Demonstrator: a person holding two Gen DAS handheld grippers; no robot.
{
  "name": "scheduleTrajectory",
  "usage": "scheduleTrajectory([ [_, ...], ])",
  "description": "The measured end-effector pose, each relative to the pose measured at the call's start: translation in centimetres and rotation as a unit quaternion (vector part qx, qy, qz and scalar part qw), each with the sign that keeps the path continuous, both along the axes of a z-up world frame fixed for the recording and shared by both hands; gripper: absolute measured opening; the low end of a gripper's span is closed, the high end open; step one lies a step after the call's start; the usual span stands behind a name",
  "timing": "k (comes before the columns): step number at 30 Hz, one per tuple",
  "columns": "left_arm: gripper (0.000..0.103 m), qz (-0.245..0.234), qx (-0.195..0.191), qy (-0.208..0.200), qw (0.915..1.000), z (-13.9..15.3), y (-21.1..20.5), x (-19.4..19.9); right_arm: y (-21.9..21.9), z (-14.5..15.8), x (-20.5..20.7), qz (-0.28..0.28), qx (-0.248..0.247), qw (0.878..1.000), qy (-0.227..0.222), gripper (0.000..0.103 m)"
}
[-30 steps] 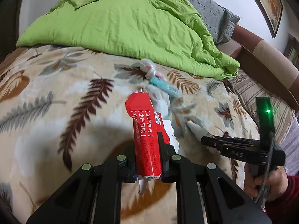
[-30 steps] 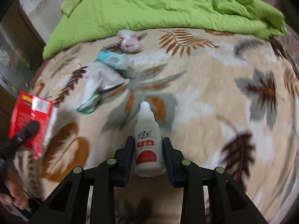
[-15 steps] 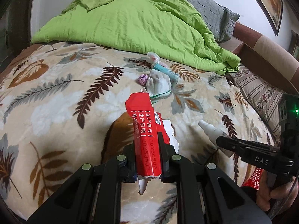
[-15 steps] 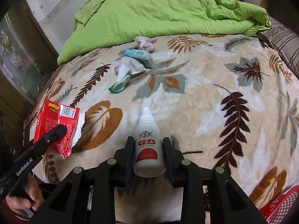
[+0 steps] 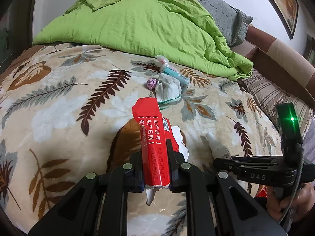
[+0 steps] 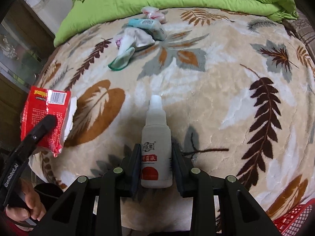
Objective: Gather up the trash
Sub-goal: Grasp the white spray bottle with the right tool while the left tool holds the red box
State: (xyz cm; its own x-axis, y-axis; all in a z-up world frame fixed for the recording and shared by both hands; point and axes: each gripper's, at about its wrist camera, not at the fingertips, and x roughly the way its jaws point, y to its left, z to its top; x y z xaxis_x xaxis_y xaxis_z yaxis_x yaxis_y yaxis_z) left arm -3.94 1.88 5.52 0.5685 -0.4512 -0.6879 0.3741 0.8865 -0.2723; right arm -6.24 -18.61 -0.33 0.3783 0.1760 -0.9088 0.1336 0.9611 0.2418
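Both grippers loaded above the leaf-print blanket (image 6: 226,102)

Far off, a white glove (image 5: 168,88), teal packet (image 5: 175,74) and pink wad (image 5: 151,83) lie clustered near the green duvet (image 5: 147,23); near, the left gripper (image 5: 155,157) pinches a red carton (image 5: 152,135) (torn open), and right of it the right gripper (image 6: 156,163) clamps a white bottle (image 6: 156,143)

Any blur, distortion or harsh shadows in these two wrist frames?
Left wrist: sharp; fisheye bows the bed; soft shadow under the red packet in the left gripper. Right wrist: sharp on the white bottle in the right gripper, corners vignetted black.
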Motion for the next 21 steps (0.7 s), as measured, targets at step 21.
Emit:
scheduleTrajectory([
  [21,0.015,0.000,0.003,-0.004,1.0000,-0.1,-0.4,0.0,-1.0,3.7,-2.8,-0.046,-0.011,0.991,-0.127,0.032],
])
